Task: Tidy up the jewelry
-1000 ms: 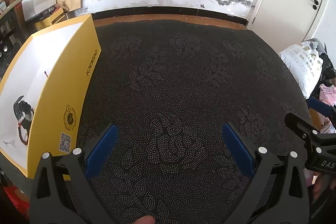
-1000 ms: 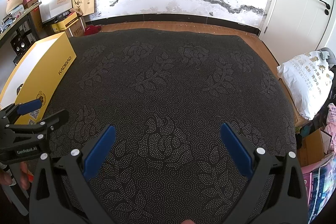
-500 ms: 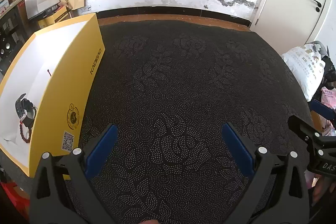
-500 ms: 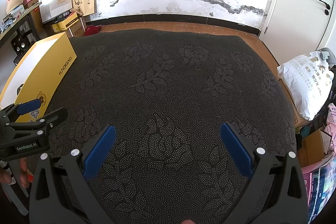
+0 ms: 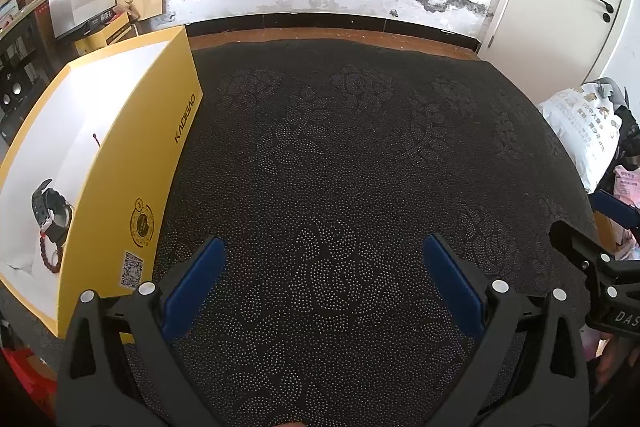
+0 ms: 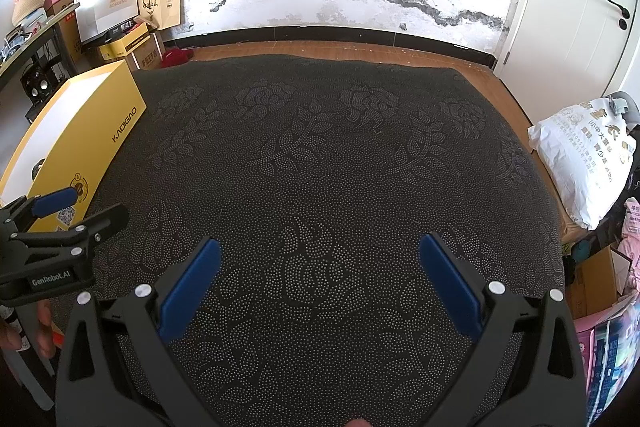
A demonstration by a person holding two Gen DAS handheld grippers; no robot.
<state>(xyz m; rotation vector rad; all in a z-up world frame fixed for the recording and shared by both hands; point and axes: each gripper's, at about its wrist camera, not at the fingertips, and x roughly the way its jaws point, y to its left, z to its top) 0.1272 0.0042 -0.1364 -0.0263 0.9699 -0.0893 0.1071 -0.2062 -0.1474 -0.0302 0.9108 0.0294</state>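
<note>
- Left tool [image 5: 324,259] and right tool [image 6: 320,259] hover with jaws spread wide, empty, above the dark floral-patterned counter [image 5: 340,147].
- A black watch [image 5: 50,207] and red bead bracelet [image 5: 50,253] lie in the yellow box [image 5: 160,147].

Left gripper [image 5: 324,251]: jaws spread wide, blue pads [image 5: 192,283] facing each other, nothing between them. Tool points forward and tilts downward. A fingertip of the holding hand shows at the bottom edge, behind the jaws.

Right gripper [image 6: 320,253]: same pose, jaws spread wide, blue pads [image 6: 188,287] with nothing between them, tool aimed forward and down.

The two tools sit side by side, near each other, roughly level. Left hand [image 6: 28,331] visible under its tool body, fingers wrapped around the handle.
</note>
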